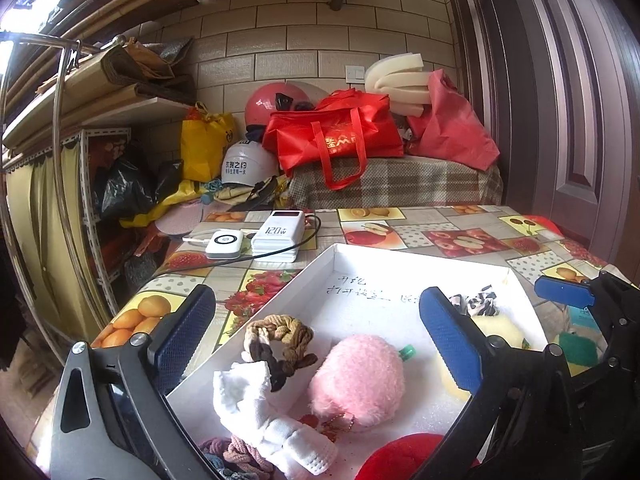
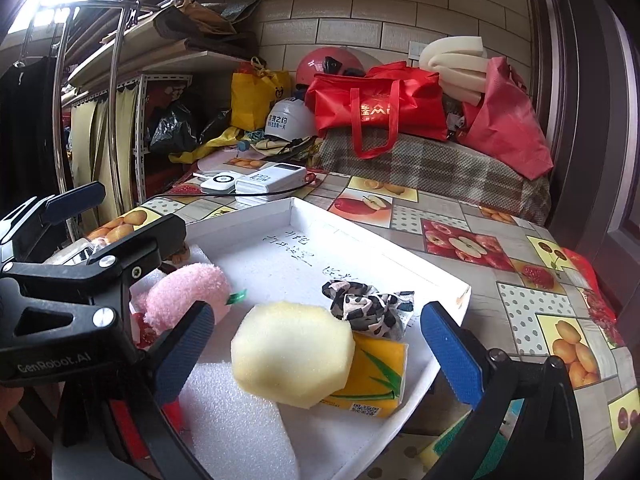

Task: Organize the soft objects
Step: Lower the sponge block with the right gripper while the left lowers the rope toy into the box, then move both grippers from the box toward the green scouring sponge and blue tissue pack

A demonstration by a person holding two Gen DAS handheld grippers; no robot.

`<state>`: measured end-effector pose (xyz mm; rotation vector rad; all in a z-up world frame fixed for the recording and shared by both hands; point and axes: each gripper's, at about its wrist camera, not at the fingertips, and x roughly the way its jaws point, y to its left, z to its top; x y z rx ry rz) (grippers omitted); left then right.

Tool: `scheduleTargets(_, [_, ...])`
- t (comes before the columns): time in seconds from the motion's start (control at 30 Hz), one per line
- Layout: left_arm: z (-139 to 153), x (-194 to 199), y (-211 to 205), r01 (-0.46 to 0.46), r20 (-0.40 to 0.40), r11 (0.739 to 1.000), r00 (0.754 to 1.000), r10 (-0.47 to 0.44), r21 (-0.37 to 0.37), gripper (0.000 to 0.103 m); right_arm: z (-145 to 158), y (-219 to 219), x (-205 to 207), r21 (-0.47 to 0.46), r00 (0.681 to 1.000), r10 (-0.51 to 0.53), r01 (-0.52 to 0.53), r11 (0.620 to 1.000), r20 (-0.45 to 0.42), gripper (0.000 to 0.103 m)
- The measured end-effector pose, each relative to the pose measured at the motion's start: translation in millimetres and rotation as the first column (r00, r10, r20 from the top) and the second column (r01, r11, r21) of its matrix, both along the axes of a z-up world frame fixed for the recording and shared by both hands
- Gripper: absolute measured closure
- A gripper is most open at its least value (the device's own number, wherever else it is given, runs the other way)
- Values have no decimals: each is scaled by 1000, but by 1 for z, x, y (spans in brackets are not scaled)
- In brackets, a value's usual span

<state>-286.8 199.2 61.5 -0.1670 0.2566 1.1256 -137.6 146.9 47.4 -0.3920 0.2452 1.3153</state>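
With both sets of fingers spread wide and empty over the tray (image 2: 448,280), I should centre my right gripper (image 2: 316,356) on the sponge (image 2: 292,352) between them, squeezing gently.

In front of you the white tray (image 1: 320,264) holds the soft things. The pink plush ball (image 1: 358,380) with its green tag lies near the middle, beside a braided tan-and-brown rope ring (image 1: 280,340) and a crumpled white cloth (image 1: 260,412). Toward the right wall you see a pale yellow sponge (image 2: 292,352) resting on a yellow tissue pack (image 2: 376,384), touching a black-and-white patterned scrunchie (image 2: 368,308).
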Motion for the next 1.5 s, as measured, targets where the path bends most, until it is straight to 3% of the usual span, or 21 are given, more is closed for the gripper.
scheduleTargets(0.8, [0, 0, -14, -71, 21, 997, 997, 71, 12, 0, 5, -23, 7, 106, 998, -60, 62, 992, -25, 0])
scheduleTargets(1.5, [0, 38, -62, 64, 2, 998, 998, -64, -9, 0, -2, -61, 55, 37, 982, -168, 171, 985, -87, 0])
